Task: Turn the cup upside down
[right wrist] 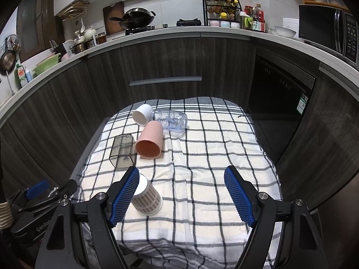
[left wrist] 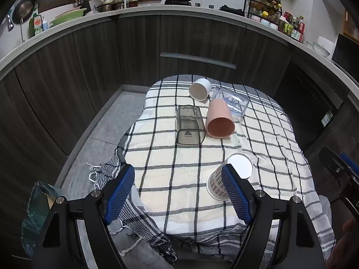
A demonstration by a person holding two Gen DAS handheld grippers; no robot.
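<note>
Jaws of both grippers are seen spread wide, with nothing held between them. The left gripper [left wrist: 179, 192] is poised over the near edge of the checked cloth [left wrist: 179, 179], and the right gripper [right wrist: 180, 196] is held over the same cloth. The plaid paper cup [right wrist: 147, 198] is stood mouth-down on the cloth, its white base uppermost, nearer to the grippers than the pink cup [right wrist: 149, 142]. The pink cup is laid on its side, mouth toward the cameras. Just beside the pink cup, on its left, a smoky clear square cup [right wrist: 122, 151] is laid on its side. Beyond the pink cup a white cup [right wrist: 141, 114] and a clear bottle [right wrist: 170, 120] are laid down, close together.
</note>
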